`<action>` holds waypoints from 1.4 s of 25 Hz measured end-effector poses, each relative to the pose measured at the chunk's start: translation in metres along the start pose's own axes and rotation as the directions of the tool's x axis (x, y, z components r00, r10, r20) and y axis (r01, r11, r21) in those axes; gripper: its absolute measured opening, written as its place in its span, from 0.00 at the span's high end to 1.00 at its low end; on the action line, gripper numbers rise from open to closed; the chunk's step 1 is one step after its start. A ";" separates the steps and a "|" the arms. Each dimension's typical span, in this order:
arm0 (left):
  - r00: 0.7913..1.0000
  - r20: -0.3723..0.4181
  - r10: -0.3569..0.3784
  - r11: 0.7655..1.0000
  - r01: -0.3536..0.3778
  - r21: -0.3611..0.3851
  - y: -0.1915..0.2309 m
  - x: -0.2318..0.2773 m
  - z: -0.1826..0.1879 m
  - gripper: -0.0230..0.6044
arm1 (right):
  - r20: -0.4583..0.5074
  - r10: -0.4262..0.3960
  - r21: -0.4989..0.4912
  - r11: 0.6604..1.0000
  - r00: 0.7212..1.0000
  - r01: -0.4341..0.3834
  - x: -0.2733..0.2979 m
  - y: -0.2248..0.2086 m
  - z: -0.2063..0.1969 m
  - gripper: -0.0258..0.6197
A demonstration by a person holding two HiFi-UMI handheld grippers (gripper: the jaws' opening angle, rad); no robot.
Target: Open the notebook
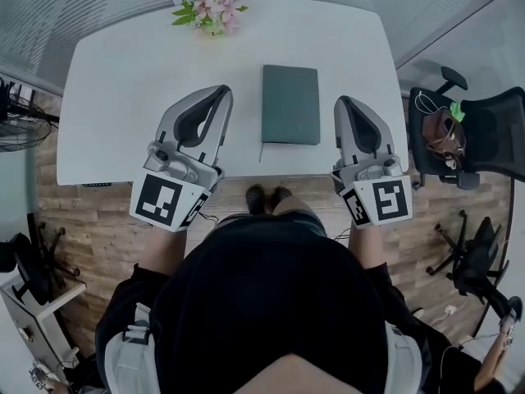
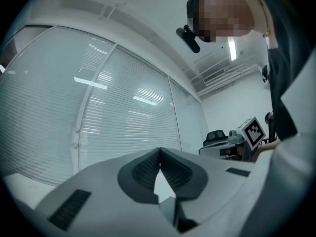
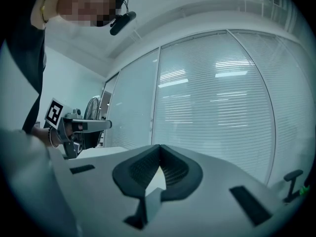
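Lying closed near the front edge of the white smooth-topped table (image 1: 115,80), the dark green rectangular notebook (image 1: 290,105) has its long axis running away from the person, roughly parallel to both tools. It sits between them, with the grey two-jaw left gripper (image 1: 221,93) to its left. The matching right gripper (image 1: 344,103) is slightly nearer, beside its right long edge. Both pairs of jaws are pressed together on nothing. The right cover edge looks the handier one to lift.

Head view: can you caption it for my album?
Left tongs and right tongs, both shut, flank a closed notebook on a white table with flowers.
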State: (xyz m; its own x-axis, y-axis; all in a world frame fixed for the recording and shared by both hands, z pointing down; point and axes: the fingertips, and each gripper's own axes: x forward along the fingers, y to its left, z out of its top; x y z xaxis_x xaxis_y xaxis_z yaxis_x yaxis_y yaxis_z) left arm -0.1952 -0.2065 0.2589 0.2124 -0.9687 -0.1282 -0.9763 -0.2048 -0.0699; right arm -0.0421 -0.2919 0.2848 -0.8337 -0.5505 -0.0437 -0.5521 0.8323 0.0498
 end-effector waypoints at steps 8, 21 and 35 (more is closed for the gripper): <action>1.000 -0.018 -0.009 1.000 0.009 -0.007 0.001 0.000 -0.007 0.94 | -0.094 -0.069 0.076 0.994 0.993 0.077 0.011 -0.020 -0.051 0.95; 0.999 -0.040 0.029 1.000 -0.029 -0.009 0.018 -0.012 -0.015 0.94 | -0.273 -0.090 0.108 0.987 0.958 0.123 0.026 -0.031 -0.142 0.84; 0.998 -0.058 0.013 1.000 -0.014 -0.019 0.014 -0.013 -0.024 0.94 | -0.432 -0.064 0.178 0.972 0.899 0.155 0.036 -0.036 -0.208 0.75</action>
State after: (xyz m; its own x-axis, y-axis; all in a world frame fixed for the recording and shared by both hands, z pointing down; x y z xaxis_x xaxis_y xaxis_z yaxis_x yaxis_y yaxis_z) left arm -0.2124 -0.1998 0.2832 0.1973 -0.9777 -0.0717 -0.9797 -0.1941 -0.0495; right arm -0.0547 -0.3553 0.4894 -0.7182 -0.5770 0.3889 -0.6642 0.7351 -0.1359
